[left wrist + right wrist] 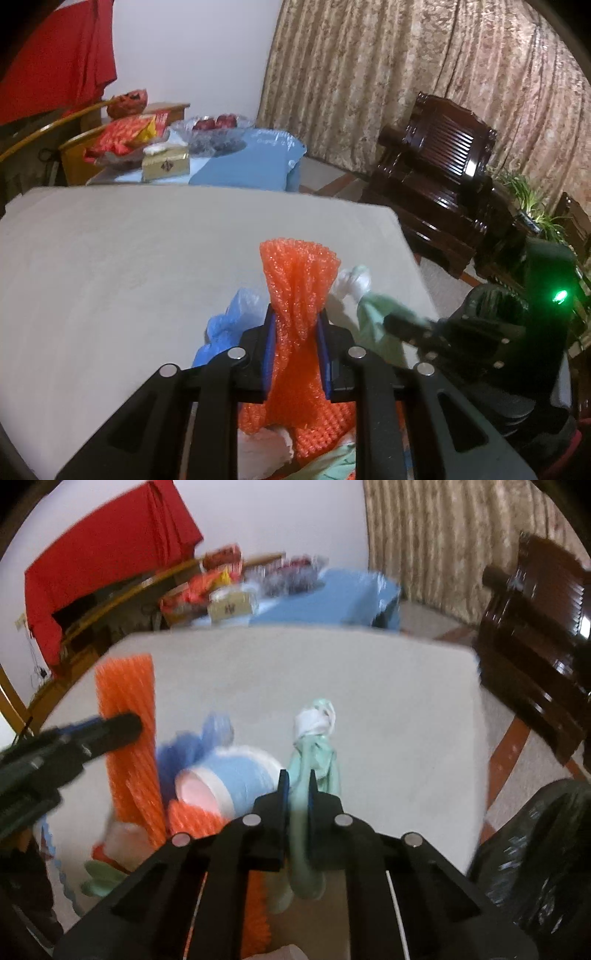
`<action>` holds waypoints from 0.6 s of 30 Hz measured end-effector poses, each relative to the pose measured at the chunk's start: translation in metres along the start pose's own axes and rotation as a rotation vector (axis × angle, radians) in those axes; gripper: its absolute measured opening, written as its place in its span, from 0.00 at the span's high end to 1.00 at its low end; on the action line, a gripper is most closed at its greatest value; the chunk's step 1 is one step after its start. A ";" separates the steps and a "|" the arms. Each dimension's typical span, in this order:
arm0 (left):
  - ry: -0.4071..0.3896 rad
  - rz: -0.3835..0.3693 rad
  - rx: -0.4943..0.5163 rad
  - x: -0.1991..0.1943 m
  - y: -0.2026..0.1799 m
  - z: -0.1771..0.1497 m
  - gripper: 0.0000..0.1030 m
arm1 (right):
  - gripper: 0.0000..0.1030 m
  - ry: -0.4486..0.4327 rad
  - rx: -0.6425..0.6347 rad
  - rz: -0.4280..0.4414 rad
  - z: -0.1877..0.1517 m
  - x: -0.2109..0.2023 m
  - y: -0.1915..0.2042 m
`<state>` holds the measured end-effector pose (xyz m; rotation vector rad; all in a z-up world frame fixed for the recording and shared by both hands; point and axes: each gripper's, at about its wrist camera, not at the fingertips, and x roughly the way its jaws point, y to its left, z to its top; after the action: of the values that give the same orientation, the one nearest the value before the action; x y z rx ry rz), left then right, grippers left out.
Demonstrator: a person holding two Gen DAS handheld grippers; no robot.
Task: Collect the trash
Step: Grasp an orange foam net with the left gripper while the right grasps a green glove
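My left gripper is shut on an orange foam net sleeve and holds it up over the beige table. The sleeve also shows in the right wrist view with the left gripper on it. My right gripper is shut on a pale green bag with a white knotted top. The green bag and the right gripper show at the right in the left wrist view. A blue plastic bag, a blue and white paper cup and more orange netting lie near the table's front.
A black trash bag sits beyond the table's right edge. A dark wooden armchair stands at the right. Behind the table is a blue-covered table with a gold tissue box, snacks and a fruit bowl. Curtains hang behind.
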<state>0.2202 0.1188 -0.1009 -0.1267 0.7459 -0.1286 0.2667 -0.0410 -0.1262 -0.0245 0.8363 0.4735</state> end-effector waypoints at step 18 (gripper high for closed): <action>-0.124 -0.062 0.044 -0.048 -0.043 0.021 0.81 | 0.93 -0.173 0.011 -0.017 0.021 -0.108 -0.026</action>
<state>0.1970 0.0854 -0.0464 -0.1152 0.6159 -0.1941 0.2301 -0.1025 -0.0386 0.0195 0.6686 0.4486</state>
